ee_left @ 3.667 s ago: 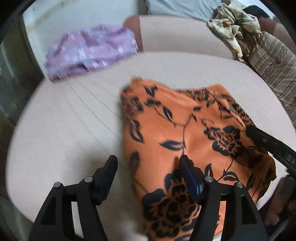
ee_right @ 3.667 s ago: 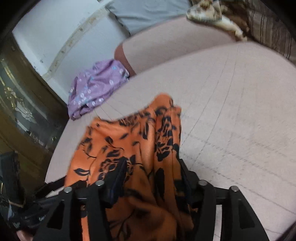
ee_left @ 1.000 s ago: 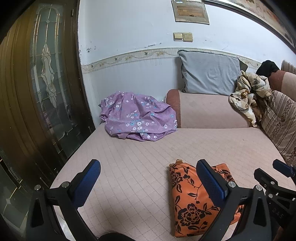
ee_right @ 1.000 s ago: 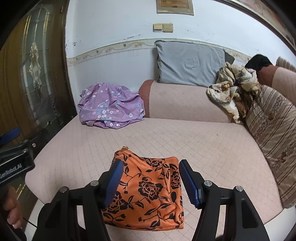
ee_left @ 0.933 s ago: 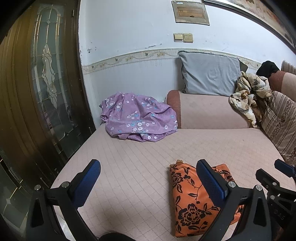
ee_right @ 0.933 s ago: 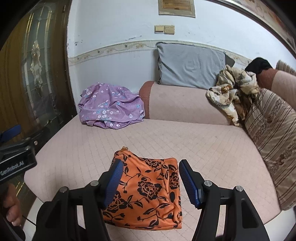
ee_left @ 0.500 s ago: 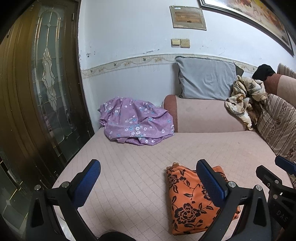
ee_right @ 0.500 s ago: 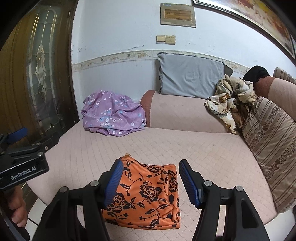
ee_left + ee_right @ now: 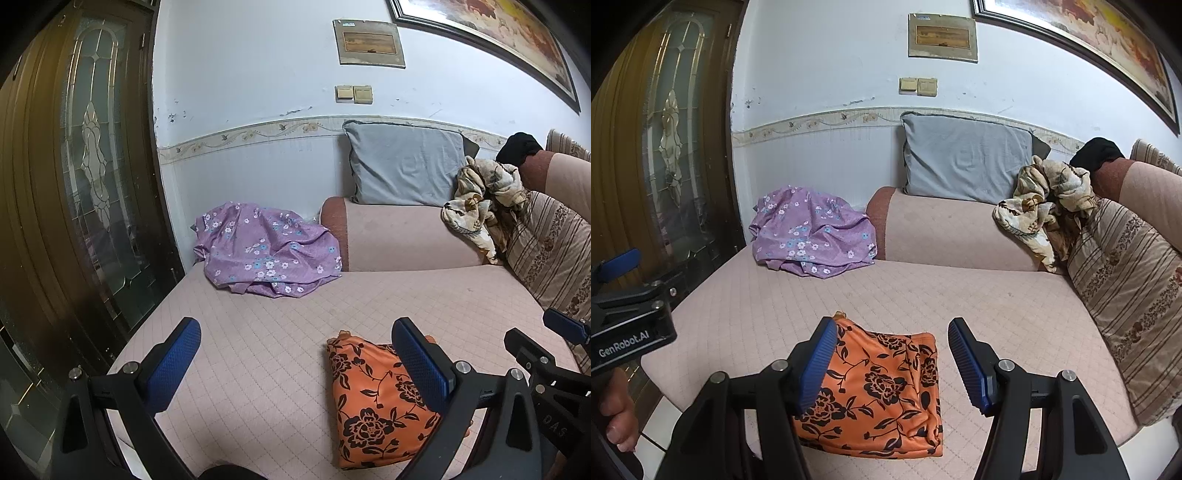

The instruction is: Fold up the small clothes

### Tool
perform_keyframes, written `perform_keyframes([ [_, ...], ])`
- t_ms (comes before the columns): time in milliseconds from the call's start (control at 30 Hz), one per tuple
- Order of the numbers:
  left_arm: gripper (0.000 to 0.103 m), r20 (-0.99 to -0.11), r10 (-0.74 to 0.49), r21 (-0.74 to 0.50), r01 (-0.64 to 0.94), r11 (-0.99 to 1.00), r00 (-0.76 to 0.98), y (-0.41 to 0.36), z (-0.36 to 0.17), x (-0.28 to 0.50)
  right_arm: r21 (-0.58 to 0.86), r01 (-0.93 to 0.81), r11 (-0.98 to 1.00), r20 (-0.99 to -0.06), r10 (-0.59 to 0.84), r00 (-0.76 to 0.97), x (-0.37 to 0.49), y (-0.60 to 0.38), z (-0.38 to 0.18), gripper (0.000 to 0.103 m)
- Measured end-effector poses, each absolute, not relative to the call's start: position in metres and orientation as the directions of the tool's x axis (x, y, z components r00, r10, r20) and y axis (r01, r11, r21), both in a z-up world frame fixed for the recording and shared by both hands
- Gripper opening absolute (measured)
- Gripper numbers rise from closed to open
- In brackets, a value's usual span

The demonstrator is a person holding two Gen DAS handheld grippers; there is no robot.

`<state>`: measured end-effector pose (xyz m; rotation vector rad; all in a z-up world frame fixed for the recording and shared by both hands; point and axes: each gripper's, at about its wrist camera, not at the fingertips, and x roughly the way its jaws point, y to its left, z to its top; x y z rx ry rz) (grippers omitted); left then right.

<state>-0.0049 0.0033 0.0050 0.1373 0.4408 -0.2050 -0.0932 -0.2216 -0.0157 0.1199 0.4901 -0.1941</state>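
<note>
While both claws hang above the near edge of the sofa seat (image 9: 960,295), neither grips anything: the left claw (image 9: 295,363) stands spread wide with its blue pads far apart, and the right claw (image 9: 892,363) is likewise released, its jaws apart over the orange floral garment (image 9: 875,391). That garment lies folded into a compact rectangle on the seat, near the front edge, untouched by either claw; in the left wrist view it sits just beyond the right-hand pad of the left claw. Farther back on the seat from the orange floral garment, toward the wall, a crumpled purple floral cloth (image 9: 812,232) rests against the end of the sofa's backrest. A grey pillow (image 9: 964,166) stands on that backrest, a cream patterned cloth (image 9: 1041,206) is bunched beside it, and a striped cushion (image 9: 1126,280) leans along the seat's right side.
</note>
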Motion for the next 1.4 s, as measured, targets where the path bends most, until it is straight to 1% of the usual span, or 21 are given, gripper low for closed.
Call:
perform_keyframes([
  [333,0.103,-0.444,-0.170,0.085,0.231,0.969,0.879,0.002,0.004,-0.002,0.079,0.224,0.971,-0.469,-0.162,0.868,-0.091,-0.224,-0.016,0.066],
  [1400,0.103,-0.501,-0.178,0.064,0.242,0.968,0.847,0.004,-0.021,0.021,0.057,0.218,0.974,-0.502,-0.161,0.850,-0.073,-0.217,-0.032,0.066],
])
